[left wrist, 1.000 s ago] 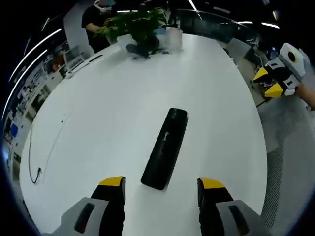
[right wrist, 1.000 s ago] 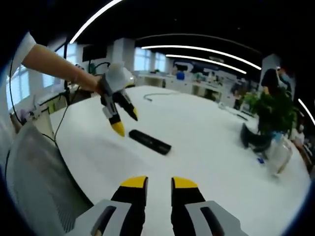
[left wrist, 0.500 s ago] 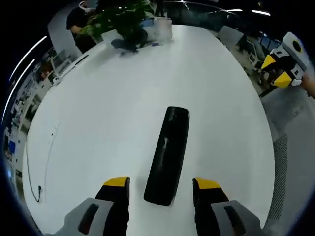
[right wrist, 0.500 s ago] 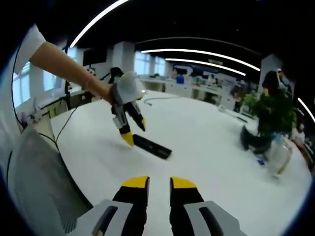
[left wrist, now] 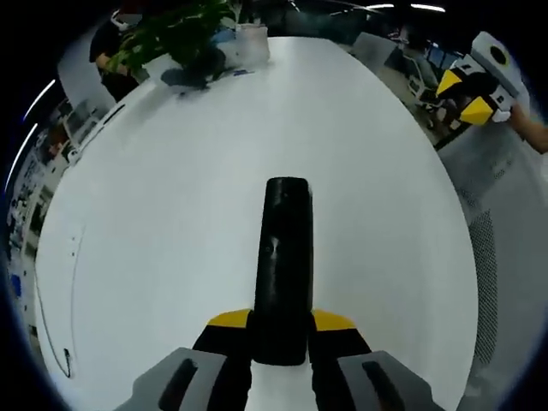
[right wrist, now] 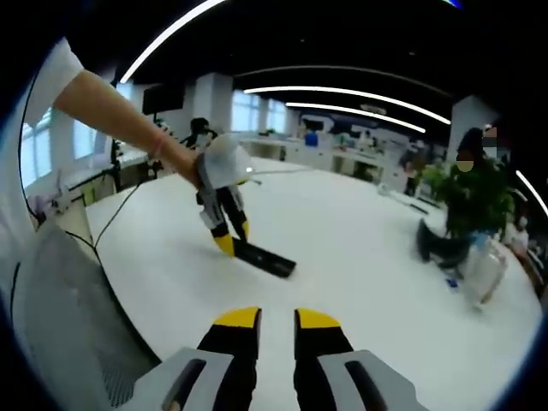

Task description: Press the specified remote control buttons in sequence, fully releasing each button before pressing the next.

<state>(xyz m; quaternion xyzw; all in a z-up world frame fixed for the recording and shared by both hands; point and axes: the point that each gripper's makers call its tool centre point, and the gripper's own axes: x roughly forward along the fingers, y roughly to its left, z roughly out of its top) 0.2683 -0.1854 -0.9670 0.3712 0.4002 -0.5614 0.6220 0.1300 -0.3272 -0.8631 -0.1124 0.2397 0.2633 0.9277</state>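
A long black remote control point(left wrist: 282, 261) lies on the white oval table point(left wrist: 163, 214), pointing away from me. My left gripper point(left wrist: 281, 329) is shut on its near end, one yellow-tipped jaw on each side. In the right gripper view the same remote point(right wrist: 270, 259) rests flat on the table point(right wrist: 368, 248), with the left gripper point(right wrist: 229, 241) clamped on its left end and a person's arm behind it. My right gripper point(right wrist: 276, 322) hovers over the table's near edge, jaws close together with nothing between them. It also appears off the table's right side, the right gripper point(left wrist: 467, 88).
A potted plant point(left wrist: 171, 43) and a clear container point(left wrist: 251, 44) stand at the table's far end, near a person. A thin cable point(left wrist: 68, 300) lies along the left edge. Mesh chairs sit beside the table point(left wrist: 505, 231) point(right wrist: 60, 300).
My left gripper has moved forward over the remote's near end and its jaws have gone from wide open to shut on it. The right gripper has barely moved.
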